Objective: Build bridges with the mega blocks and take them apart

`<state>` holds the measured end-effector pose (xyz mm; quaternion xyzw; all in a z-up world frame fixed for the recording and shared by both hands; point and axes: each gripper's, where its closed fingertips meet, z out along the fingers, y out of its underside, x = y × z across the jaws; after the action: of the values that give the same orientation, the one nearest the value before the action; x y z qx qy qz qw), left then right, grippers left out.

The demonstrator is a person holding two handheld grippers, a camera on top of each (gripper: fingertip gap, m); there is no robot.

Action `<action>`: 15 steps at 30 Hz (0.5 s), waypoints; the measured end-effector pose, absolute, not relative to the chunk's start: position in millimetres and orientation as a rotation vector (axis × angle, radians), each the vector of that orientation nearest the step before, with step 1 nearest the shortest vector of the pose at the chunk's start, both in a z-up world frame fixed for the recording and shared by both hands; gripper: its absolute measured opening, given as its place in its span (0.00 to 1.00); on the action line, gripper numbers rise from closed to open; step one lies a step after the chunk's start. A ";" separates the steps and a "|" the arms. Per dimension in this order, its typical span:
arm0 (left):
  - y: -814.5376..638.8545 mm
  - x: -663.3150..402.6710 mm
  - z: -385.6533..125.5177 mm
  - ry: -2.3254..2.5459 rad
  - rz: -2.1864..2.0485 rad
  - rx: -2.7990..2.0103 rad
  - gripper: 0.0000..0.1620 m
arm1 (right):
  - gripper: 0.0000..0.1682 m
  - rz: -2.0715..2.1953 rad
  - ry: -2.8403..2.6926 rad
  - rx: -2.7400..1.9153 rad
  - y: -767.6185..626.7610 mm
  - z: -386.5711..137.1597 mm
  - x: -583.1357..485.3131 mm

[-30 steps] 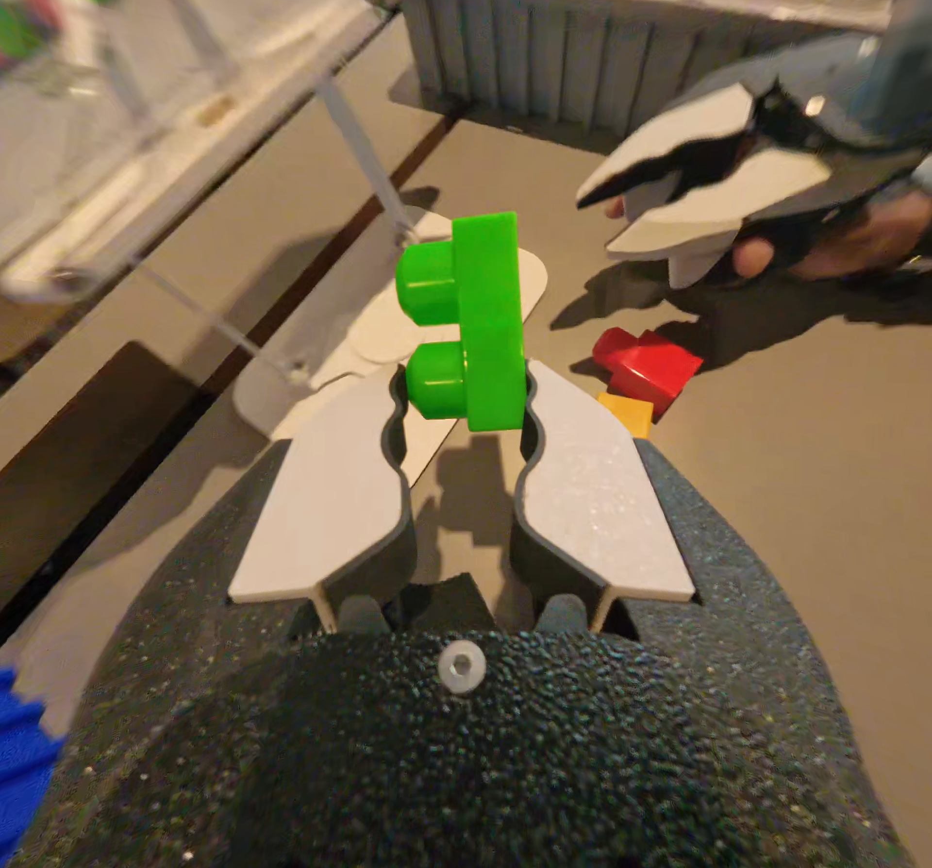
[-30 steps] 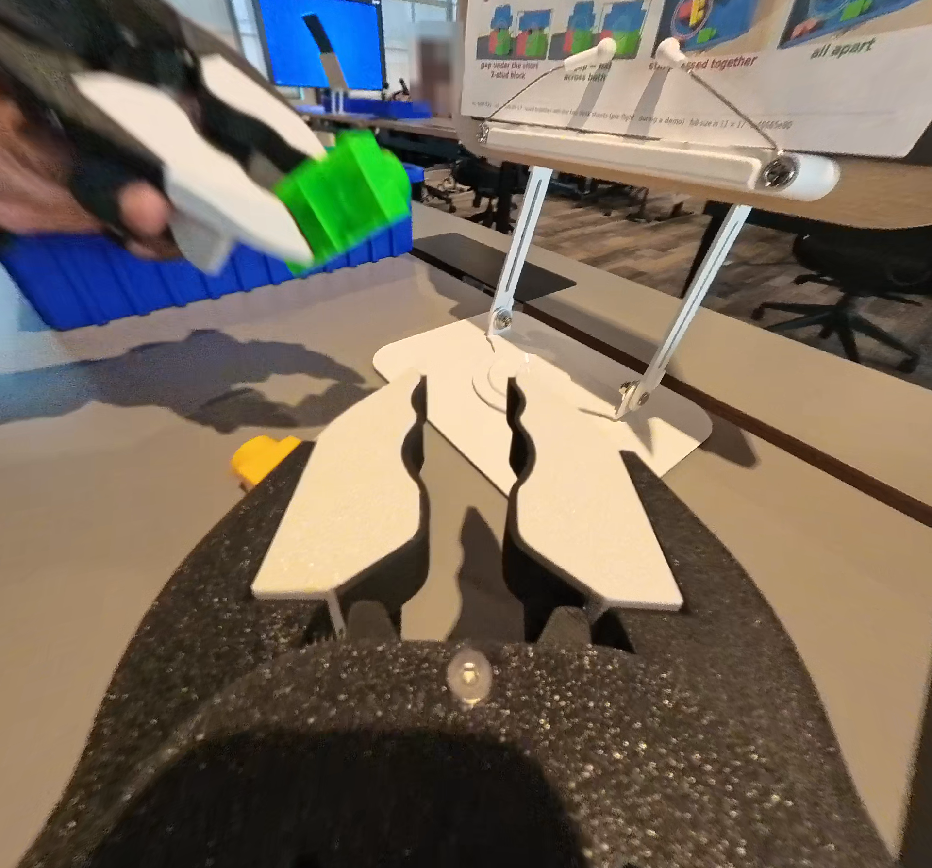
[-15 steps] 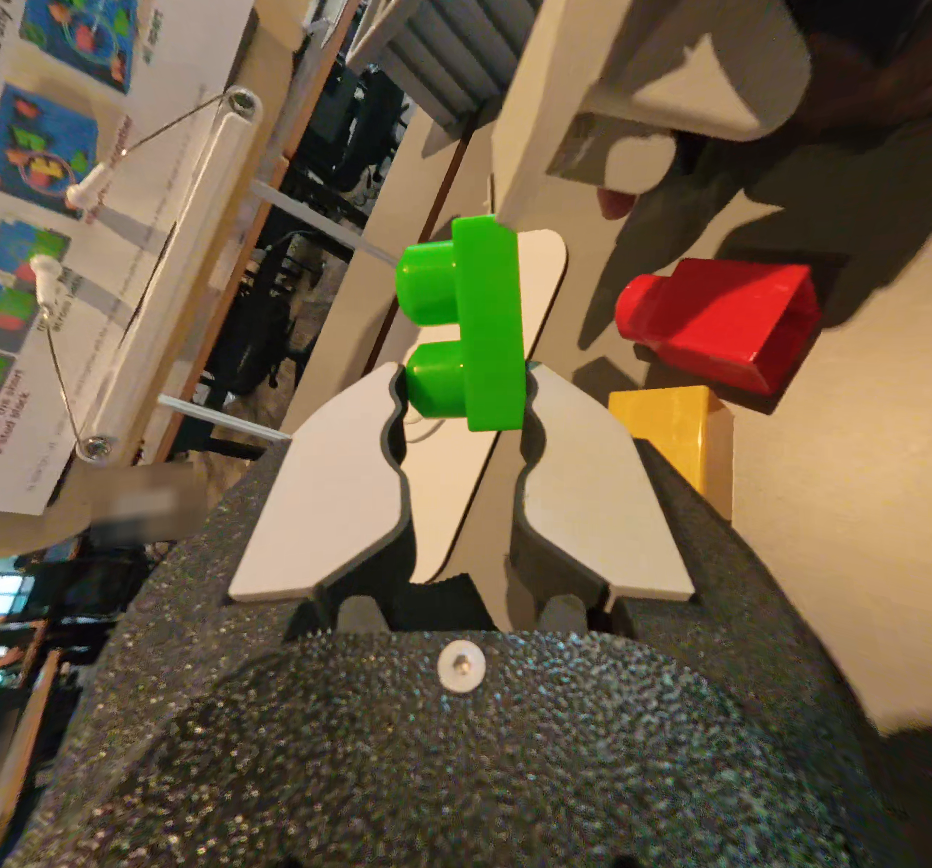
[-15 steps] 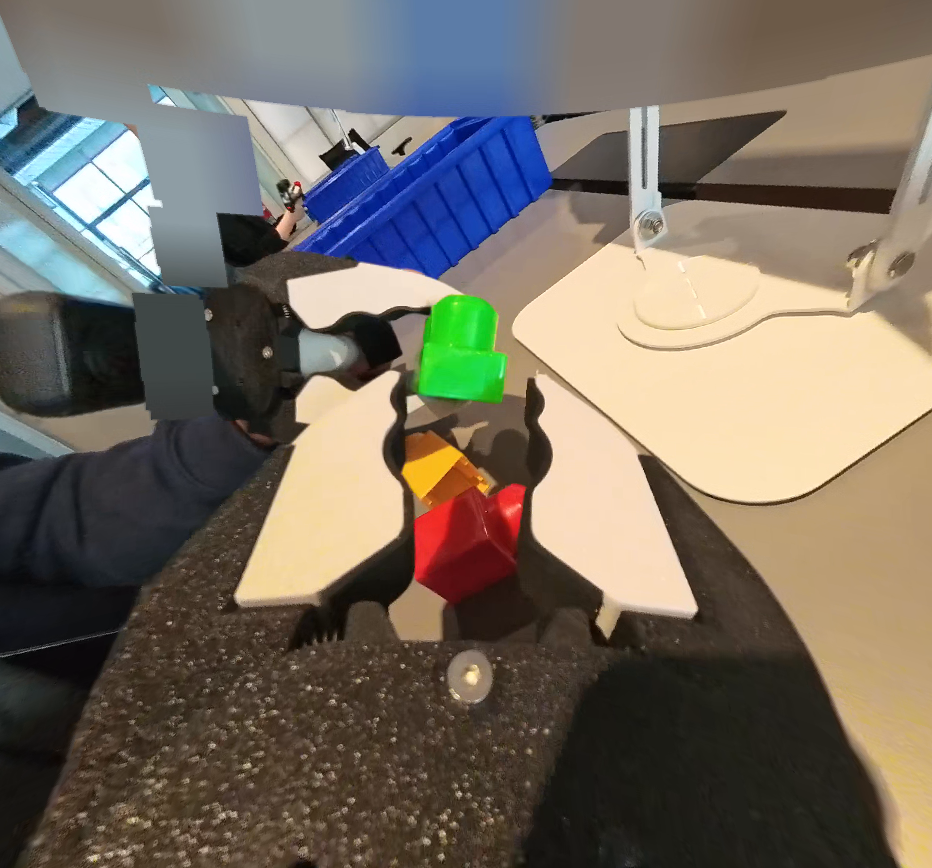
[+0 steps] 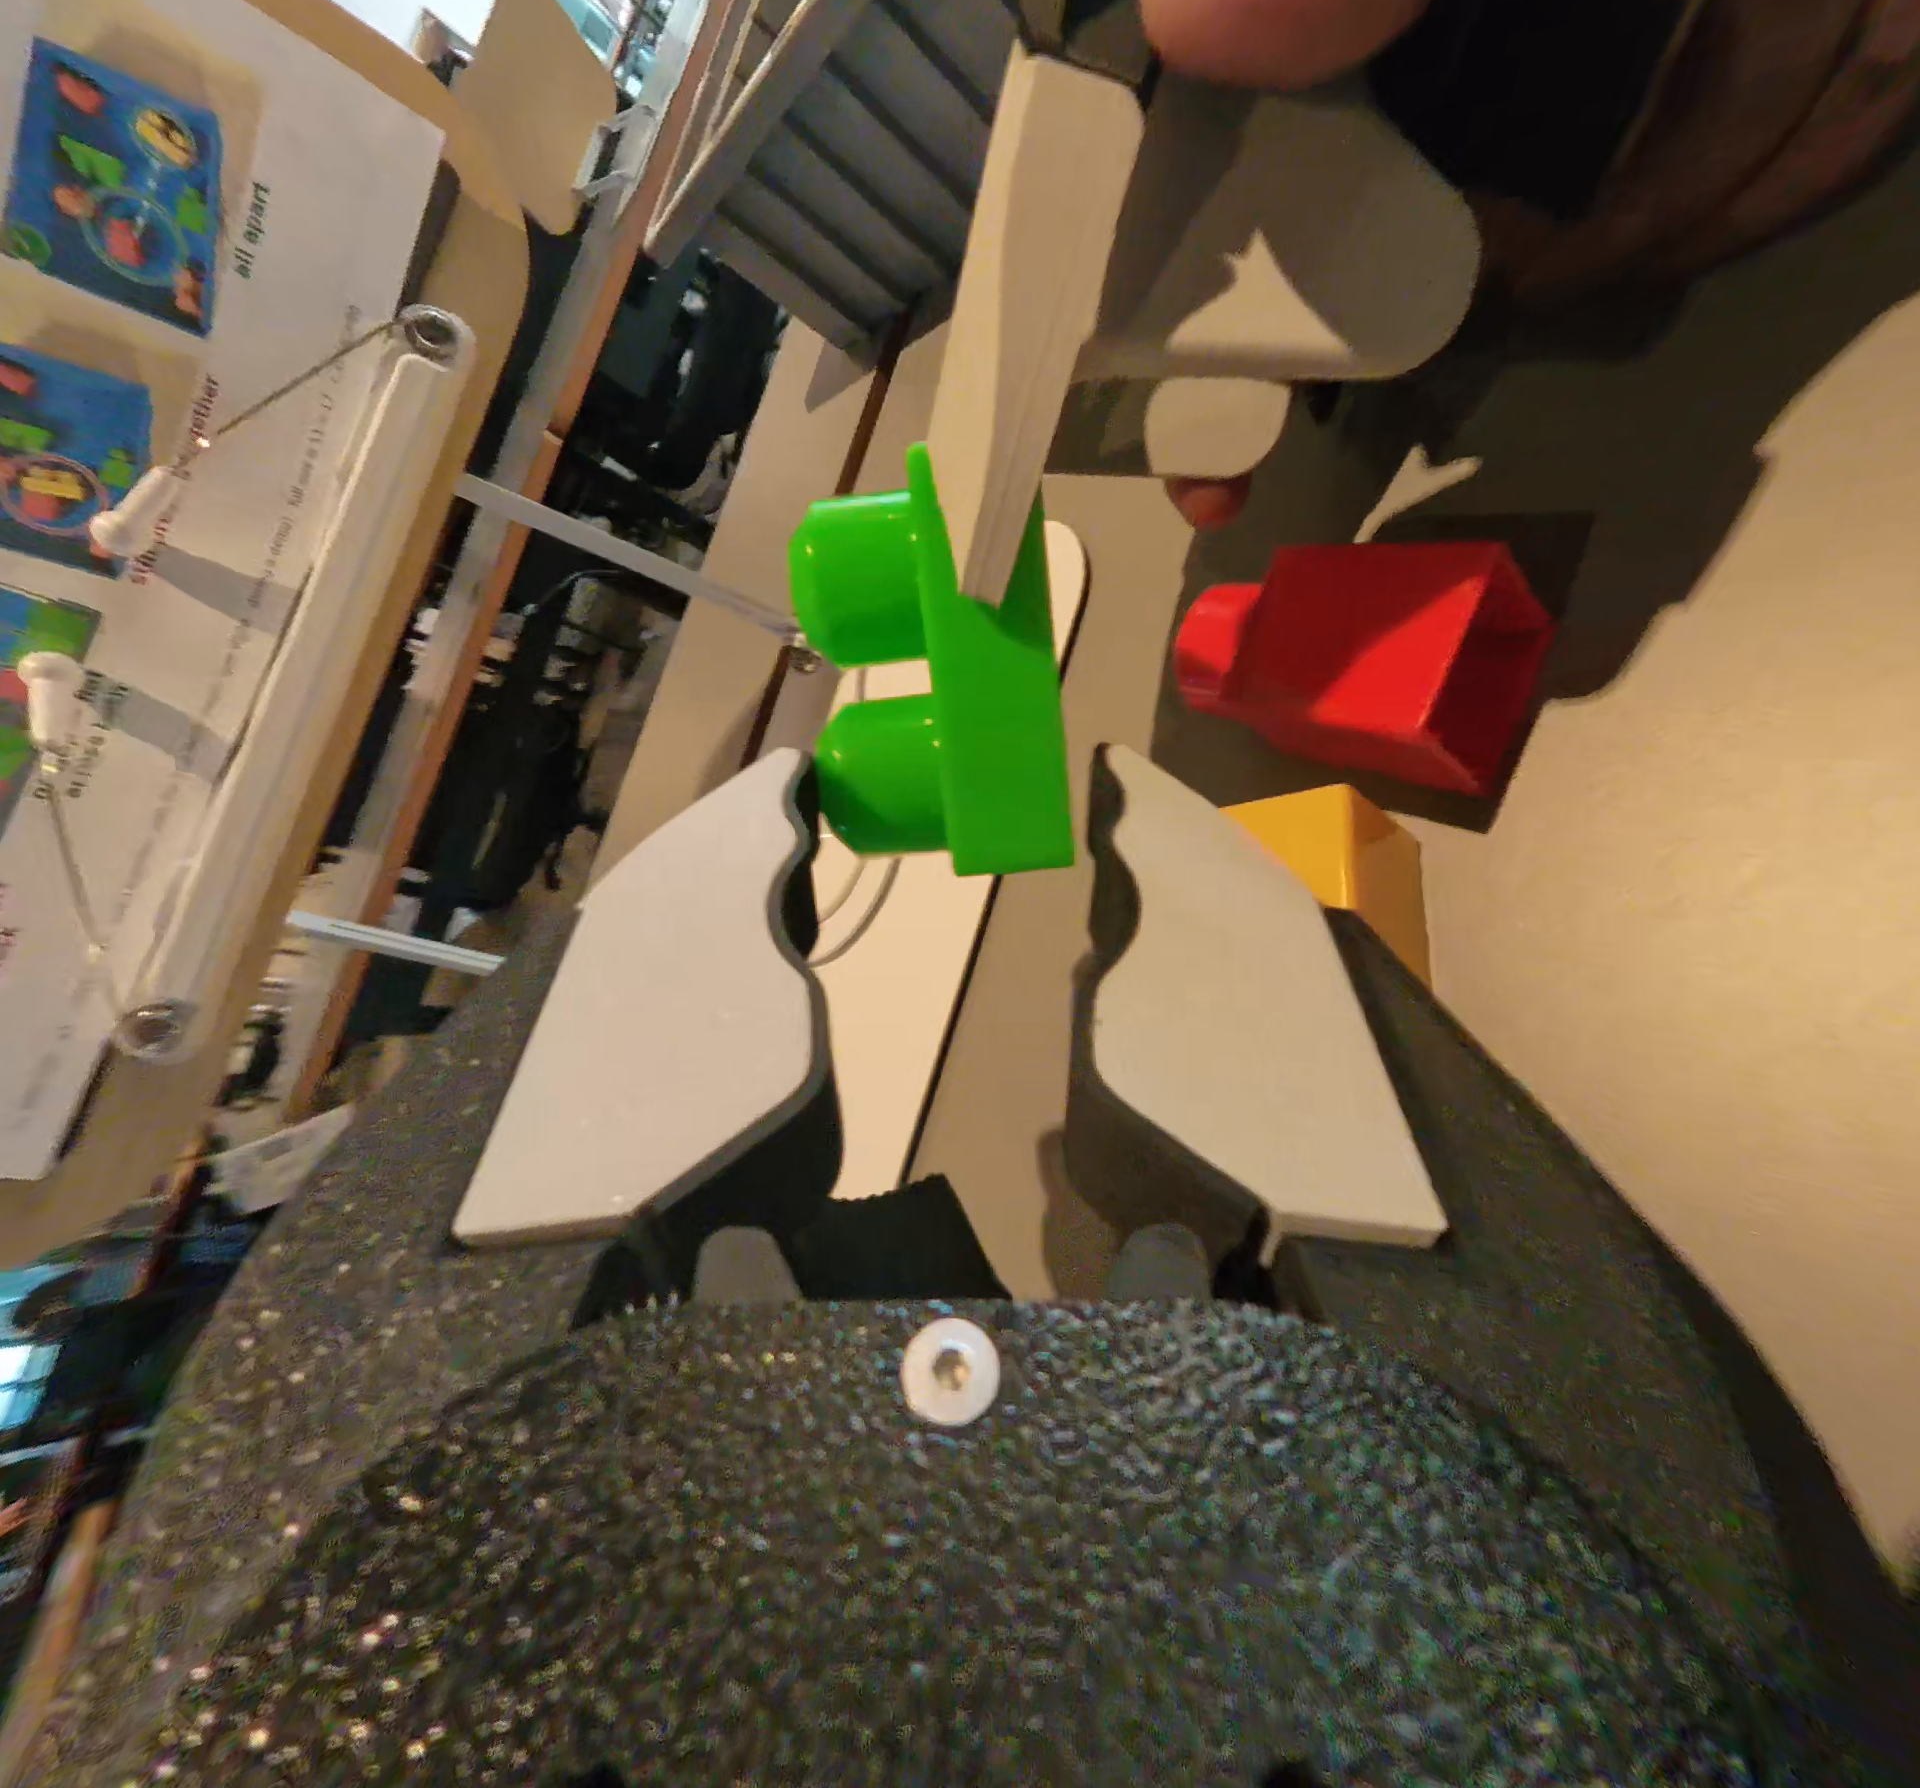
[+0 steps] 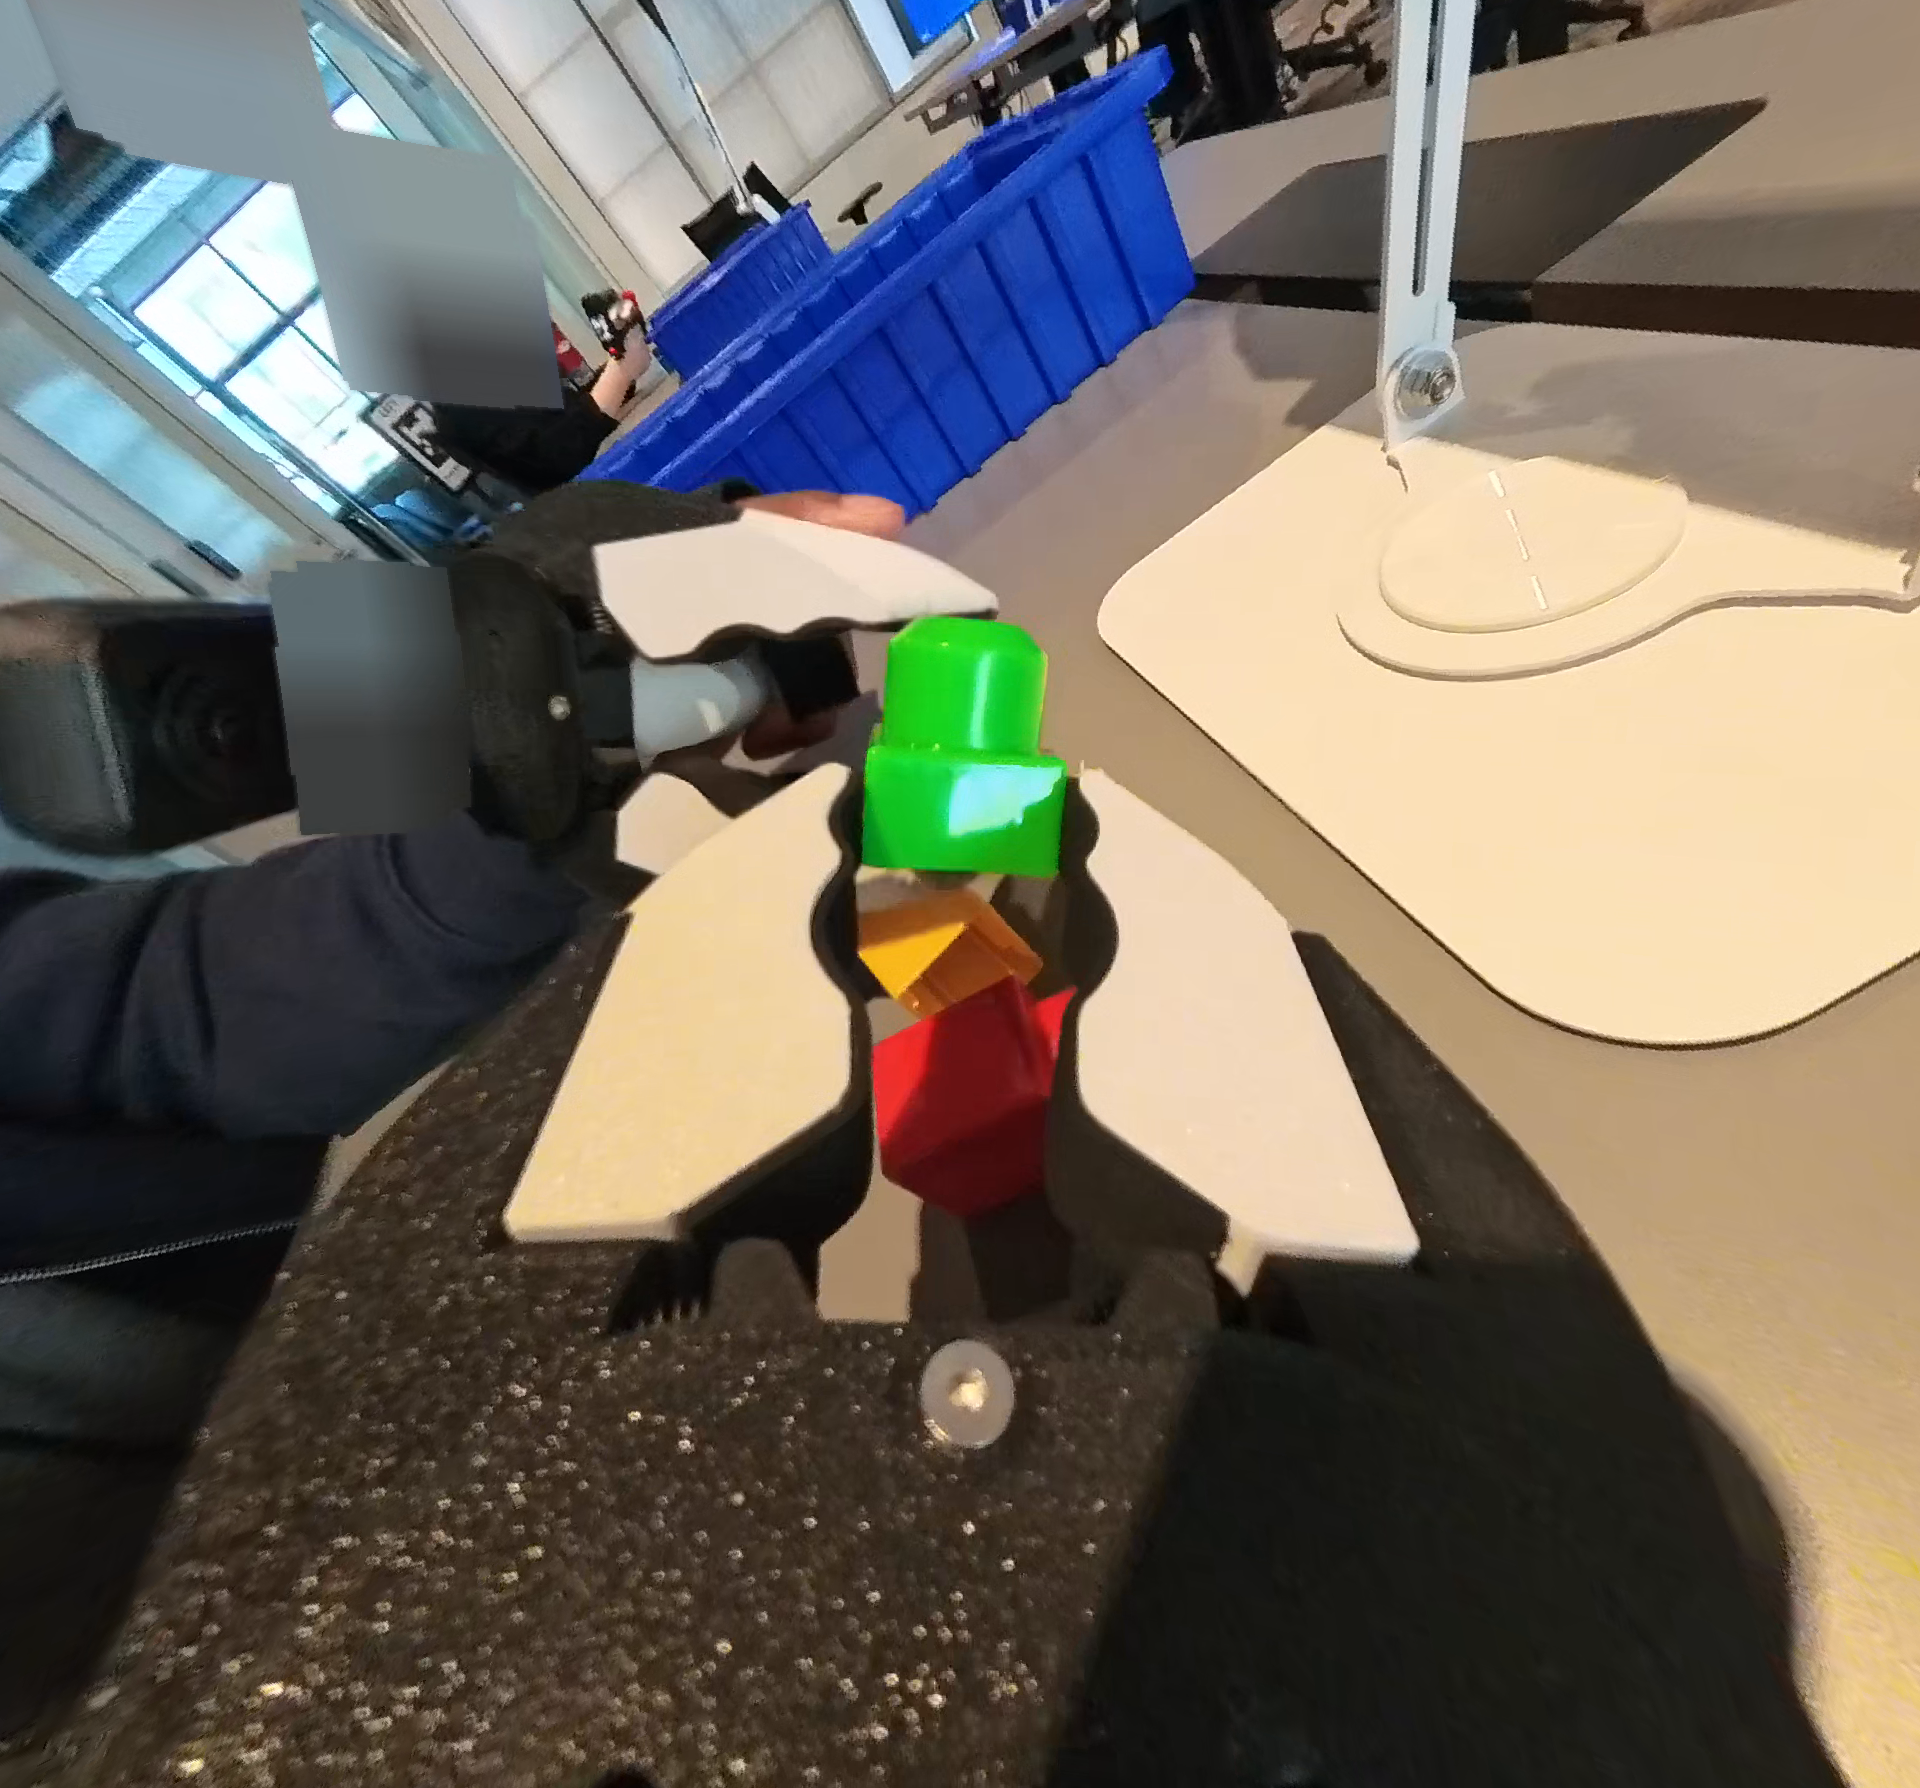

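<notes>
A green two-stud block sits between the fingertips of my left gripper, studs pointing left. The jaws stand slightly apart from it, with a thin gap at its flat underside. My right gripper is shut on the same green block across its base, stud up. One right finger crosses the block's far end in the left wrist view. A left gripper finger reaches just over the stud. A red block and a yellow block lie on the table below, and show between the right fingers as red and yellow.
A white stand base lies on the table right of the blocks, and the stand holds an instruction board. A blue bin stands behind. A grey slatted bin is farther off. A person's dark sleeve is at the left. The tips of both grippers are at nearly the same place.
My right gripper has come down over the red and yellow blocks and closed on the green block. My left jaws have eased slightly apart around it.
</notes>
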<state>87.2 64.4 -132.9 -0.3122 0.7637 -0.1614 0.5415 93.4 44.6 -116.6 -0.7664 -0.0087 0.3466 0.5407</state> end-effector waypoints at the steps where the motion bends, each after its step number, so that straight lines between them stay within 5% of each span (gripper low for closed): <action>1: 62.9 86.3 -132.5 1.819 -0.439 -0.763 0.36 | 0.21 0.824 -0.021 -1.800 44.6 -113.6 94.0; 8: 52.8 73.3 -95.0 1.678 -1.223 -1.104 0.46 | 0.21 0.798 -0.128 -1.473 34.1 -68.3 98.5; 15: 33.7 63.6 -77.0 1.627 -1.676 -1.168 0.43 | 0.21 0.775 -0.316 -1.388 24.9 -58.9 74.7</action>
<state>63.6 33.7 -77.0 -0.4317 0.6011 -0.6195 0.2619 74.7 24.9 -58.9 -0.6205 -0.1411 0.3463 0.6893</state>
